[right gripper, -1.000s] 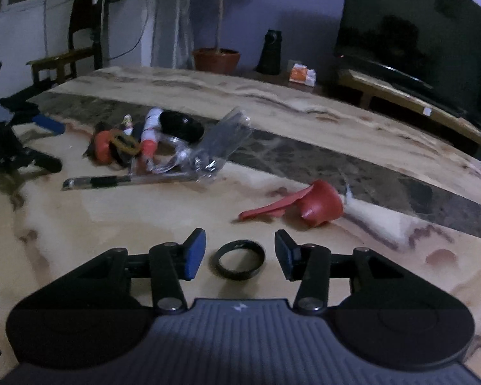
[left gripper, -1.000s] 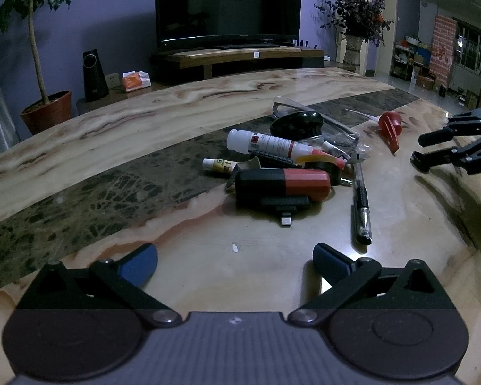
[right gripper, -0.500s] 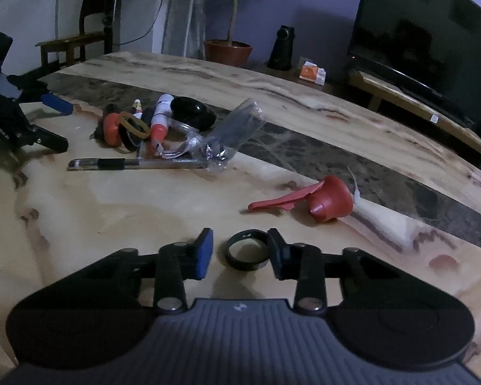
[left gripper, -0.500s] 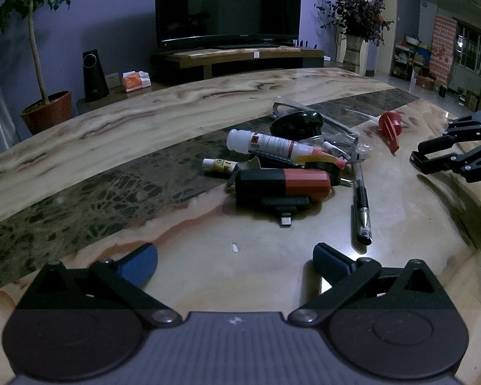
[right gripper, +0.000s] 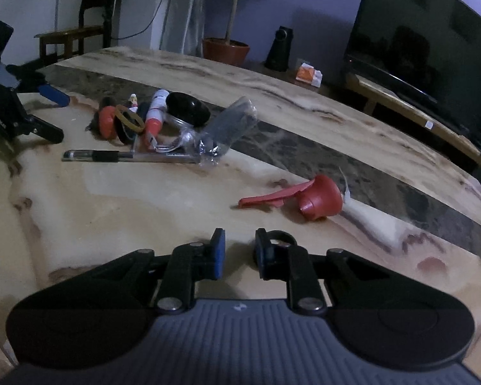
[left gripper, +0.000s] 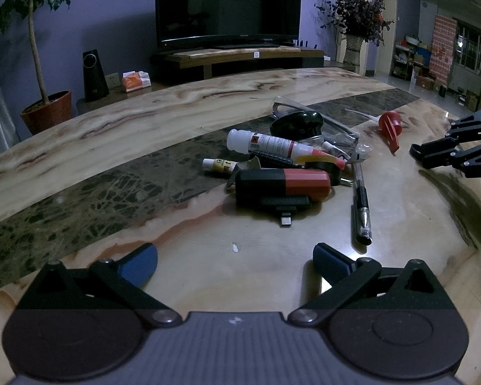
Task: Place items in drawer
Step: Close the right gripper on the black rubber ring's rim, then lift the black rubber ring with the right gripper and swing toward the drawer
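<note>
- Left wrist view: the left tool [left gripper: 235, 261] is spread wide and sits low over the tabletop [left gripper: 112, 134]. Only bare surface lies between its fingers.
- A pile of items lies ahead: a black-and-red block [left gripper: 282, 184], a white bottle [left gripper: 259, 142] and a black lid [left gripper: 296, 123]. A pen [left gripper: 360, 202] lies just right of the block.
- A red funnel [left gripper: 389, 125] lies apart, further right. The right tool [left gripper: 417, 154] is at the right edge with its tips down by the tabletop.
- Right wrist view: the right tool [right gripper: 240, 253] has just been closing its jaws. A narrow gap remains with bare tabletop showing through it, and nothing is pinched.
- The ring [right gripper: 283, 236] lies on the tabletop at the right finger, outside the gap and partly hidden. I cannot tell whether that finger stands inside the ring.
- The funnel [right gripper: 317, 199] lies on its side ahead right, and the pen [right gripper: 105, 155] ahead left. The left tool [right gripper: 61, 117] is at the left edge.
</note>
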`<state>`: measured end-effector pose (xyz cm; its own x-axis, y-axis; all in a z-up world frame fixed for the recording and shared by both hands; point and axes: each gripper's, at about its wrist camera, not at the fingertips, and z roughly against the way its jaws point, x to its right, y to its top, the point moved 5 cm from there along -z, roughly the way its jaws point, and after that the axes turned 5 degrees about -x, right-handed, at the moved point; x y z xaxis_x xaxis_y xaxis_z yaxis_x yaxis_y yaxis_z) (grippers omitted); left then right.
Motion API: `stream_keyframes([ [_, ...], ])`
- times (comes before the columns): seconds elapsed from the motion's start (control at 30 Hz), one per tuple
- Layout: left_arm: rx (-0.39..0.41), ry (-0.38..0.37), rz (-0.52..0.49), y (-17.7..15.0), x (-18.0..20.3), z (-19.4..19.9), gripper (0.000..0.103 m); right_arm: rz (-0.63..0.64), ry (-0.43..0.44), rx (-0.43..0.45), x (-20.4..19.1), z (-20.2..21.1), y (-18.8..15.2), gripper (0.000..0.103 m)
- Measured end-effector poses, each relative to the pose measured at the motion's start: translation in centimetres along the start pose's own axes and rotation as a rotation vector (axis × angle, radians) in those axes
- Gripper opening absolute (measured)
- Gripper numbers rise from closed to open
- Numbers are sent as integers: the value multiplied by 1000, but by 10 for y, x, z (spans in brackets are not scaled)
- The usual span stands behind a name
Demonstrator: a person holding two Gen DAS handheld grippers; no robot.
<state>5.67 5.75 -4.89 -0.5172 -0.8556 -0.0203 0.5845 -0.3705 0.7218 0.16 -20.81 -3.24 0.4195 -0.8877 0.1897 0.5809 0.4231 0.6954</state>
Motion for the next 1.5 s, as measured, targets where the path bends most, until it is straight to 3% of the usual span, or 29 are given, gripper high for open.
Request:
stream_keyframes([
  [0.13, 0, 0, 0, 0, 0, 0, 103, 3, -3, 2, -1, 0, 0, 21],
  [0.23, 0, 0, 0, 0, 0, 0, 103, 2, -5, 1, 0, 1, -1, 8],
  [0.3, 0, 0, 0, 0, 0, 0, 103, -1, -10, 8, 1, 4, -1, 7],
  [0.33, 0, 0, 0, 0, 0, 0, 103, -1, -6, 11, 2, 5, -1, 1],
  [0.7, 0, 0, 0, 0, 0, 0, 103, -42, -33, 34, 17, 15, -4, 4],
  [0.9, 0, 0, 0, 0, 0, 0, 103, -59, 20, 40, 15, 7, 2, 5],
  [1.0, 0, 0, 0, 0, 0, 0, 103, -39, 23, 21, 10, -1, 4, 16],
  [1.33, 0, 0, 0, 0, 0, 0, 103, -81, 34, 32, 15, -9, 6, 16],
  [1.5, 0, 0, 0, 0, 0, 0, 103, -39, 3, 30, 12, -9, 4, 12],
])
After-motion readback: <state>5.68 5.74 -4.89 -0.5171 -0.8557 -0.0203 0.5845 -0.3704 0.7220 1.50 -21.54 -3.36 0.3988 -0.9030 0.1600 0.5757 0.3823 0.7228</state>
